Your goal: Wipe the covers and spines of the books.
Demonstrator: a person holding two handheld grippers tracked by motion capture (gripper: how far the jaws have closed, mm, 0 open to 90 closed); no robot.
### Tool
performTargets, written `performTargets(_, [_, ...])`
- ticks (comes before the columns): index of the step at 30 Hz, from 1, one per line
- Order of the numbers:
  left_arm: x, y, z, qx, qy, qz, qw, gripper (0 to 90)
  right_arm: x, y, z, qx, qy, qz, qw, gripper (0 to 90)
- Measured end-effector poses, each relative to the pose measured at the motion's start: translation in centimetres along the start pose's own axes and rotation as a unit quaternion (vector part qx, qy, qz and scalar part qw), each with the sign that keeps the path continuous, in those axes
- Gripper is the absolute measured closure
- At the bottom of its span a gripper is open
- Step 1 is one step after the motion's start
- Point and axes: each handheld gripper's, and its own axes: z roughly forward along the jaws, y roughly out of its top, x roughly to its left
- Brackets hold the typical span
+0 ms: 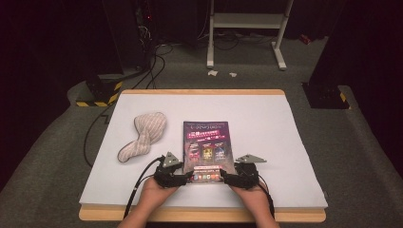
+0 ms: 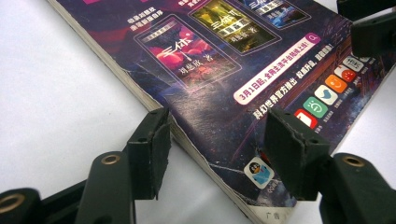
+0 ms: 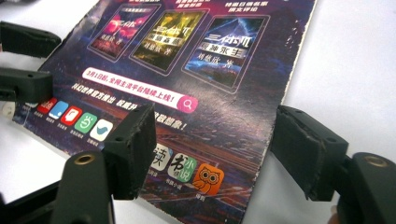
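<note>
We set left gripper and right gripper astride book near corners; jaws parted, unclamped; long axis runs away from us.

Your two forearms come in from the bottom of the high view, angled toward each other, and each hand wraps the body of its tool low over the near edge. Your left hand-held gripper points inward to the right, its jaws parted with a clear gap between the pads. Your right hand-held gripper mirrors it, pointing inward to the left, jaws likewise spread. Both sit level, the tips facing one another.
</note>
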Motion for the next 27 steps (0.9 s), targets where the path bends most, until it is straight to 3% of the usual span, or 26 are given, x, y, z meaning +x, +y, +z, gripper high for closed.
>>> performTargets(12, [-0.04,-0.04,0.00,-0.002,0.002,0.000,1.0000,42.0,0.03,-0.02,-0.24,-0.018,-0.004,0.005,0.9998,34.8])
performTargets(16, [-0.14,0.06,-0.02,0.001,0.005,-0.002,1.0000,41.8,0.10,-0.03,-0.07,-0.011,-0.007,0.004,0.9999,33.0])
performTargets(19, [-0.48,0.08,-0.13,0.002,0.014,0.008,0.9999,42.2,0.03,-0.11,-0.28,-0.009,0.002,-0.004,0.9999,32.9])
performTargets(22, [-0.64,0.04,-0.30,0.006,0.012,0.009,0.9999,42.3,0.07,-0.41,-0.35,0.001,-0.012,-0.017,0.9998,32.1])
performTargets(27, [-0.76,-0.22,-0.44,0.005,0.007,0.008,0.9999,42.0,-0.25,-0.80,-0.83,0.006,-0.007,-0.005,0.9999,33.9])
